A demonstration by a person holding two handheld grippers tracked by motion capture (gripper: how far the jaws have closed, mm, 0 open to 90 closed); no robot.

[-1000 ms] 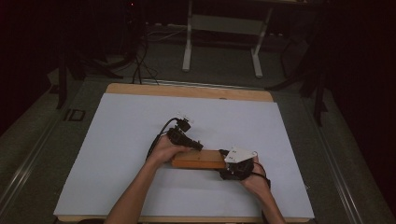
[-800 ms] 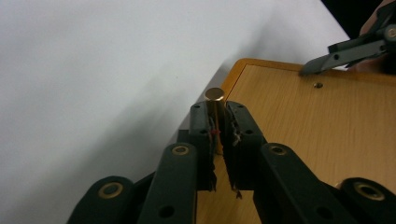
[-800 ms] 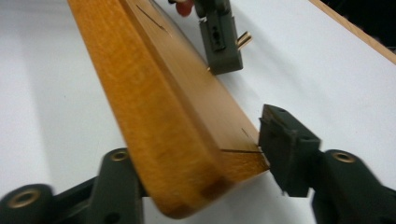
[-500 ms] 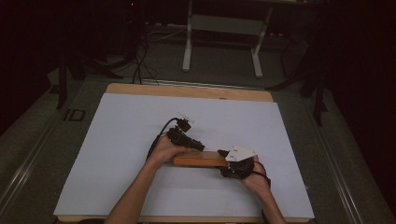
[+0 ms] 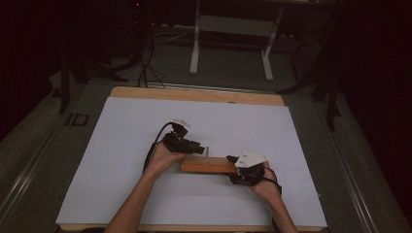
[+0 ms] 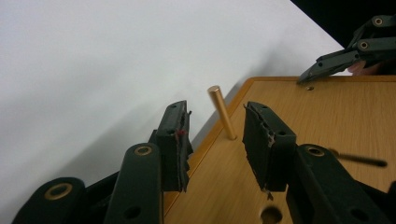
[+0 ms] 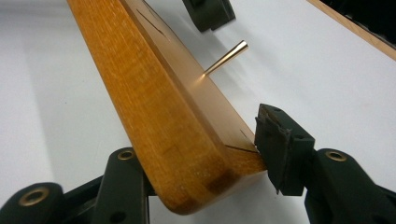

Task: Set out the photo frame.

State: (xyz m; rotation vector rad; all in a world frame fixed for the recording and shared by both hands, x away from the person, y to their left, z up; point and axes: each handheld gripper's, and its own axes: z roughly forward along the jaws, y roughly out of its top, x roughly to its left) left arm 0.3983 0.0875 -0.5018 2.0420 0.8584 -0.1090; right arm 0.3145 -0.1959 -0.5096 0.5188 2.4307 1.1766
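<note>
A flat wooden board (image 5: 206, 165) lies on the white table (image 5: 121, 145) near its front middle. A thin brass pin (image 6: 221, 112) stands upright in a hole near the board's left edge. My left gripper (image 6: 217, 123) is open, low over that end, with the pin just beyond and between its jaw tips, touching neither. My right gripper (image 7: 201, 154) is shut on the board's (image 7: 154, 93) right end, one pad (image 7: 280, 144) pressed on its top face, the other jaw hidden behind the wood. From above, the left gripper (image 5: 197, 145) and right gripper (image 5: 236, 164) sit at opposite ends of the board.
The board (image 6: 336, 121) has small holes in its top face, one beside the far right gripper's jaw tip. A bare wooden strip (image 5: 194, 94) edges the table's far side. Beyond it stand a metal frame (image 5: 233, 29) and cables on a dark floor.
</note>
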